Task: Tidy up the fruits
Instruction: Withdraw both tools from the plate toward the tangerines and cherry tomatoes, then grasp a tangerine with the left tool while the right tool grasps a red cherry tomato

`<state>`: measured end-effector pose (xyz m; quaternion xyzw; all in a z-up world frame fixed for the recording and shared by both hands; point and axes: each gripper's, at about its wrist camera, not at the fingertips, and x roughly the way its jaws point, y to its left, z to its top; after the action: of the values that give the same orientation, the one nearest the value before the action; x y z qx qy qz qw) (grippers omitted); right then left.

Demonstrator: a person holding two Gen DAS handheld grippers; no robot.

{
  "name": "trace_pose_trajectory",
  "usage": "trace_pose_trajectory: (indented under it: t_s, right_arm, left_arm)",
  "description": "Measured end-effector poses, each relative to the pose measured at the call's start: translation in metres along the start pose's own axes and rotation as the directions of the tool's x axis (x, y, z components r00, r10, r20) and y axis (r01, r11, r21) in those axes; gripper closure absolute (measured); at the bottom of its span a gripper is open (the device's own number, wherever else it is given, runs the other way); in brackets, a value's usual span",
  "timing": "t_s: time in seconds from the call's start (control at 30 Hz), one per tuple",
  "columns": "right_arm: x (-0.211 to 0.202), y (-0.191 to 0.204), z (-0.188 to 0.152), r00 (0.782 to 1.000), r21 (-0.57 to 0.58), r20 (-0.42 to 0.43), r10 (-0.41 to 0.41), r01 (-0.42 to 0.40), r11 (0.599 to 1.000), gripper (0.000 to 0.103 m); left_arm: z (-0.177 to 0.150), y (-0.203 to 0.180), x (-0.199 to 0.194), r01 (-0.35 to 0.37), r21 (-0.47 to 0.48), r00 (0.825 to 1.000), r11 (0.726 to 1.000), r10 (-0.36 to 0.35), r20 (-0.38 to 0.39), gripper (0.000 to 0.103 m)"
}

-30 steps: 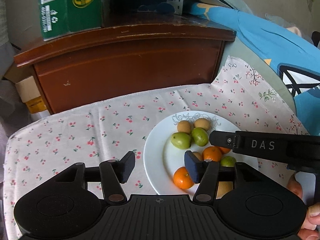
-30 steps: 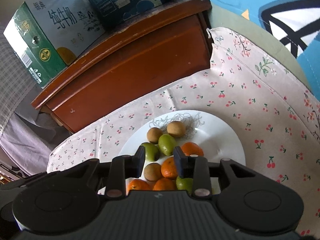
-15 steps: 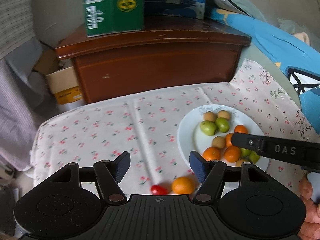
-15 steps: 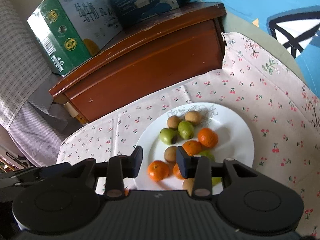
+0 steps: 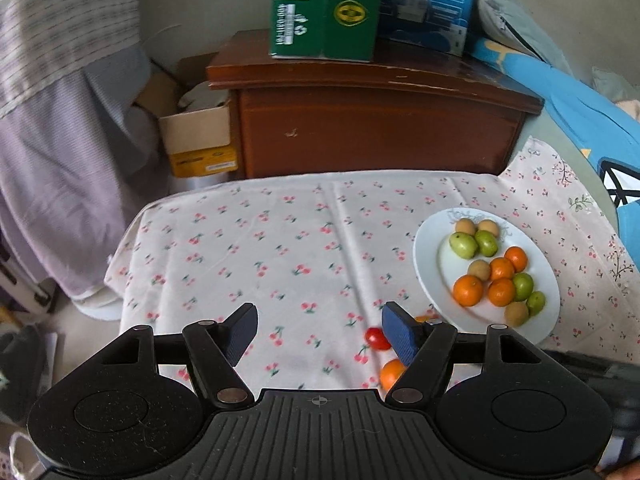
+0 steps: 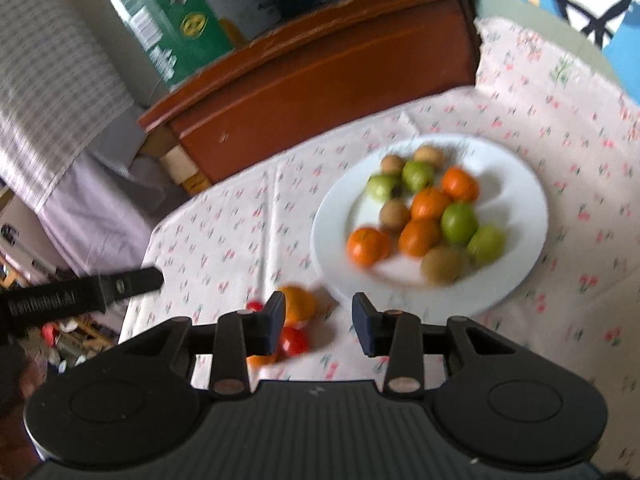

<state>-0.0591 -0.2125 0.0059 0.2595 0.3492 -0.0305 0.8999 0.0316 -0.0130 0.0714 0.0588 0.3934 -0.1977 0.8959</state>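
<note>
- Table w/ cherry-print cloth (image 5: 304,240): carries everything; wooden cabinet (image 5: 376,136) stands behind its far edge, green carton (image 5: 324,8) on top of that.
- White plate (image 5: 424,264) at the table's right side, toward the near edge. Holds a pile of oranges, green fruits and brownish ones (about a dozen, most touching each other).
- Left gripper (image 5: 318,332): jaws wide apart, nothing between them, over the near edge mid-table.
- Right gripper (image 6: 318,320): jaws apart, empty (view is blurred), near edge just left of the plate.
- Loose orange (image 6: 298,304) on the cloth just off the plate's near-left rim, beside the right gripper's left finger. In the left view a second orange (image 5: 392,374) sits closer to the near edge, partly hidden by a finger.
- Cherry tomato (image 5: 377,339) on the cloth by the near edge, just beside the left gripper's right finger; another red one (image 6: 294,340) shows in the right view, close to the loose orange.
- Judgement: strays not yet on plate, so task partly done.
- Risks: round fruit near the table's near edge — a finger nudge could roll it off; tomato is soft, hard squeeze could split it; dropping onto the crowded pile could knock others over the rim; both grippers target the same spot, could clash.
</note>
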Motion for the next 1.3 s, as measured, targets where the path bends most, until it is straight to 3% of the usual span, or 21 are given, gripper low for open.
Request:
trace_pose_trajectory:
  t_s: [0.27,0.67,0.87,1.1,1.3]
  right_arm:
    - [0.018,0.009,-0.021,0.999,-0.063,-0.043,-0.006,0.004,0.998,0.07]
    - [0.04,0.012,-0.024,0.999,-0.093,-0.052,0.009,-0.014,0.996,0.07]
    - [0.044,0.018,-0.027,0.998,-0.134,-0.056,0.011,-0.019,0.991,0.084]
    - [0.038,0.015,-0.026,0.997,-0.109,-0.077,0.005,-0.013,0.994,0.085]
    - [0.019,0.005,-0.025,0.997,-0.088,-0.066,-0.036,0.03,0.996,0.085]
  left_arm:
    - [-0.014,0.01,-0.002,-0.024,-0.02,1.0,1.0,0.024,-0.014,0.033]
    - [-0.019,0.018,0.01,-0.039,-0.059,0.998,0.998,0.035,-0.056,0.029]
    - [-0.02,0.021,0.012,-0.04,-0.071,0.997,0.997,0.035,-0.063,0.029]
    - [-0.026,0.011,0.021,-0.018,-0.028,0.996,0.999,0.015,-0.089,0.029]
    - [-0.042,-0.015,0.035,0.035,0.068,0.993,0.997,-0.027,-0.119,0.029]
